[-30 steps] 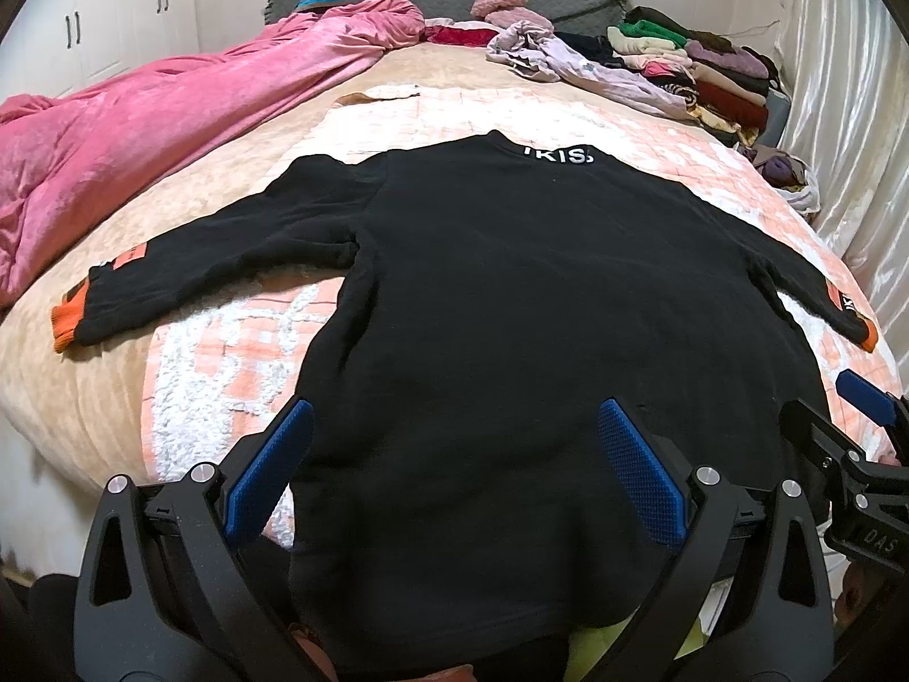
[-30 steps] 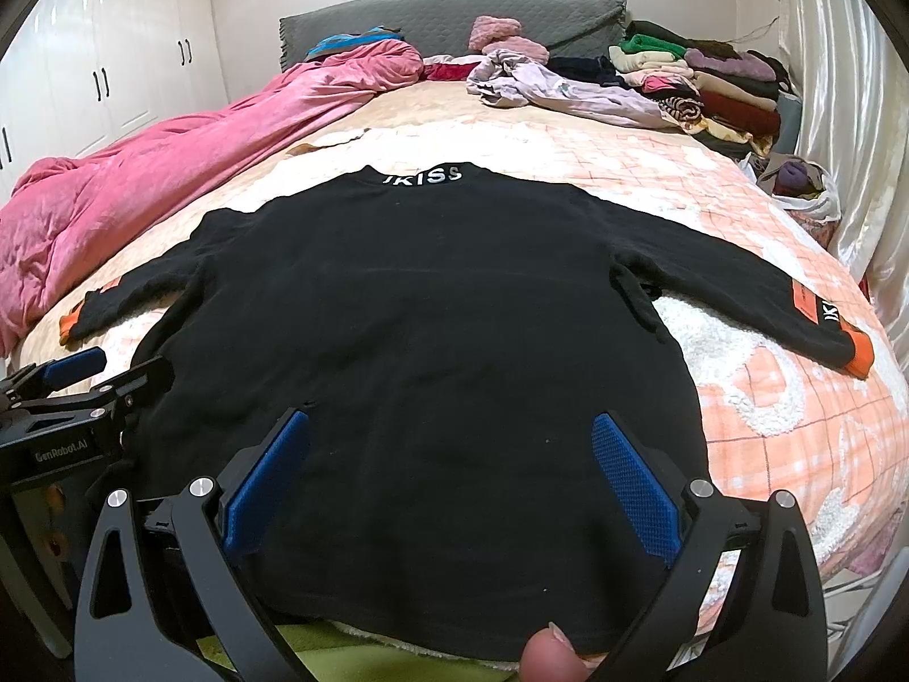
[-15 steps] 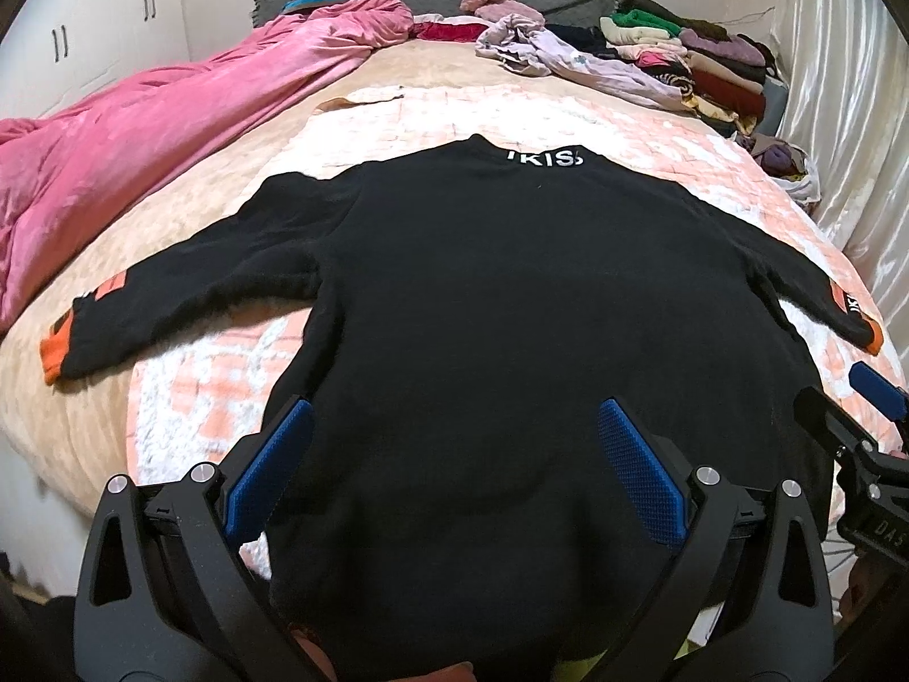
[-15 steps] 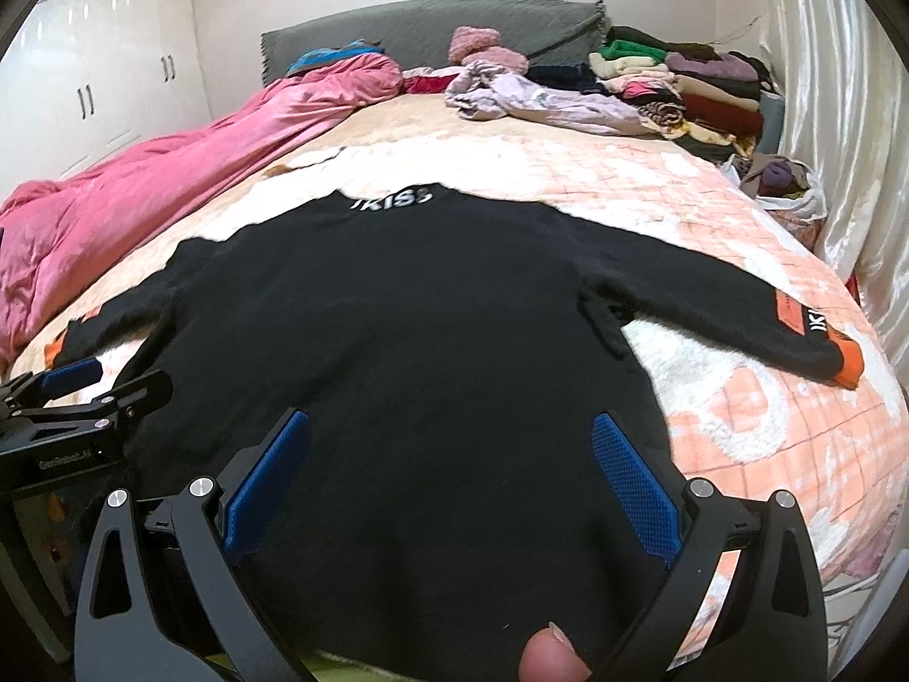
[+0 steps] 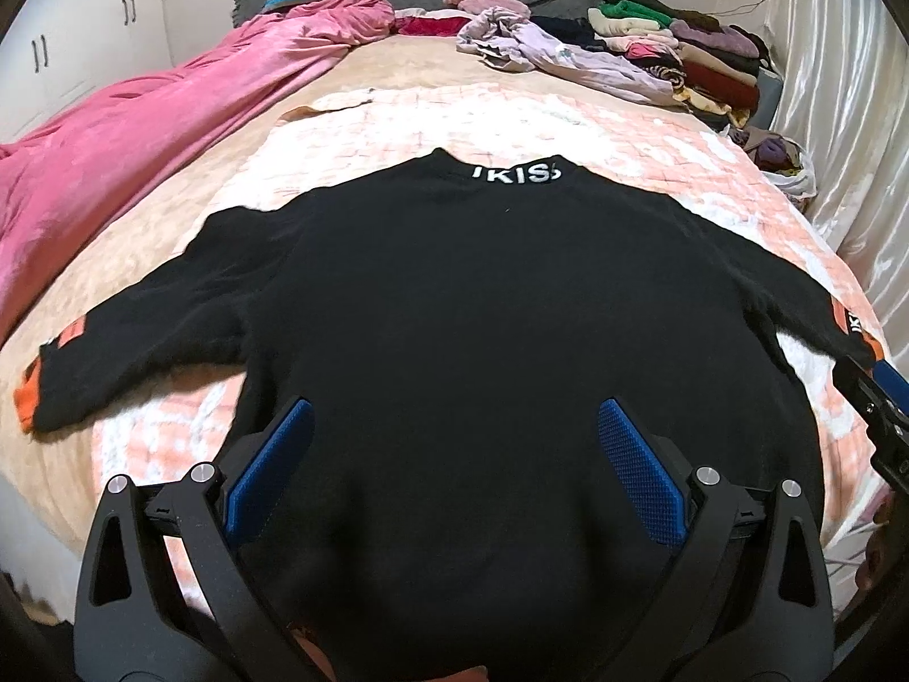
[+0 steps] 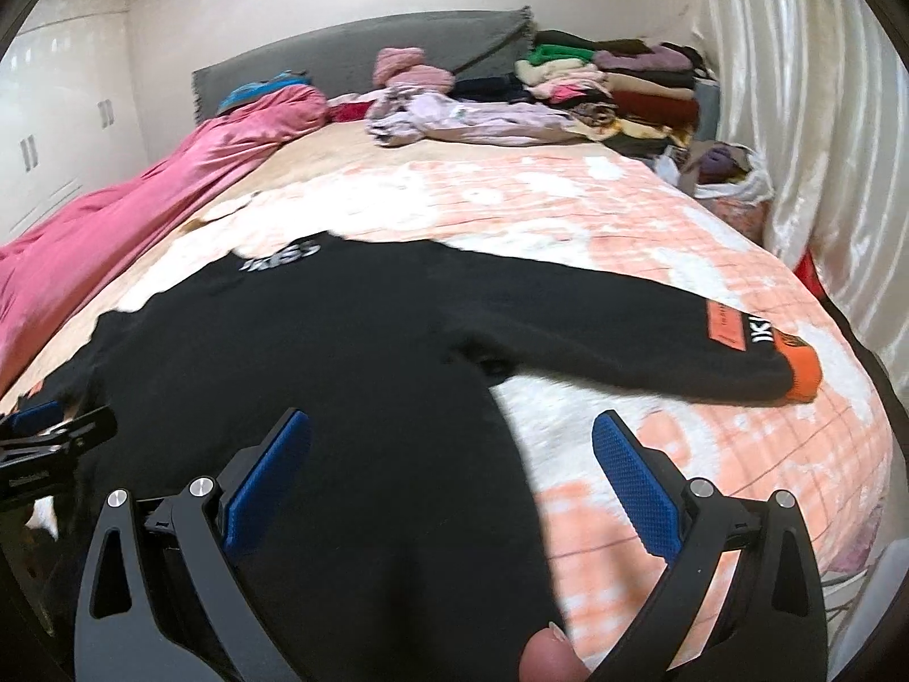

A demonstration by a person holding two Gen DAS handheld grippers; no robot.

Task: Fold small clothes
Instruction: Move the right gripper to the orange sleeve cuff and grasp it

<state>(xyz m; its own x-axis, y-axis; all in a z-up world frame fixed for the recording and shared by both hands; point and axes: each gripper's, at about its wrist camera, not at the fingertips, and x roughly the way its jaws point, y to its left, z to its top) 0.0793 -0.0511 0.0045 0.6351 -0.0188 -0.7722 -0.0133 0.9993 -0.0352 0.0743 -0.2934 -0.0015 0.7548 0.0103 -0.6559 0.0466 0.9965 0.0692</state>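
Observation:
A small black sweatshirt (image 5: 483,307) lies flat and spread on the bed, white lettering at its collar (image 5: 516,174), sleeves out to both sides with orange cuffs (image 5: 25,398). My left gripper (image 5: 454,454) is open and empty over the hem. My right gripper (image 6: 451,466) is open and empty over the sweatshirt's right side (image 6: 341,375), near the right sleeve with its orange cuff (image 6: 801,372). Each gripper shows at the edge of the other's view.
The sweatshirt lies on a peach and white quilt (image 5: 511,113). A pink duvet (image 5: 142,136) runs along the left. Loose and folded clothes (image 5: 670,51) are piled by the grey headboard. A bag of clothes (image 6: 727,170) and a curtain stand at the right.
Both grippers have moved forward over the sweatshirt. The right gripper has swung right toward the right sleeve. Both stay open.

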